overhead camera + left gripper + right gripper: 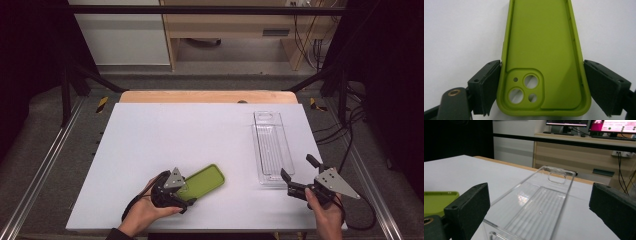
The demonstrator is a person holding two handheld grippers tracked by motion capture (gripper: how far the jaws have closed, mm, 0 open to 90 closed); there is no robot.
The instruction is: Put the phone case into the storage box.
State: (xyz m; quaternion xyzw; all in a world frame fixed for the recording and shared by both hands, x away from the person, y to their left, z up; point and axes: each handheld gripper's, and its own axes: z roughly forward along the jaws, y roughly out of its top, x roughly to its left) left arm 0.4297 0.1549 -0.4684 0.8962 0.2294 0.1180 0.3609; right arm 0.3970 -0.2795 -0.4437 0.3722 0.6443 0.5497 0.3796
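High view | left gripper (186, 196) is set around camera end of green phone case (202, 181) lying on white tabletop (165, 140), jaws at its sides, contact unclear | clear tray (271, 147) right of centre | right gripper (296, 172) held apart at tray's near end

The table (150, 135) is seen from above; the green phone case (541, 50) is viewed close up, the clear tray (536, 202) low; both are shared overhead.

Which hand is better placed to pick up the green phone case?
Left. The left gripper already has its jaws either side of the green phone case; the right gripper sits open by the clear tray.
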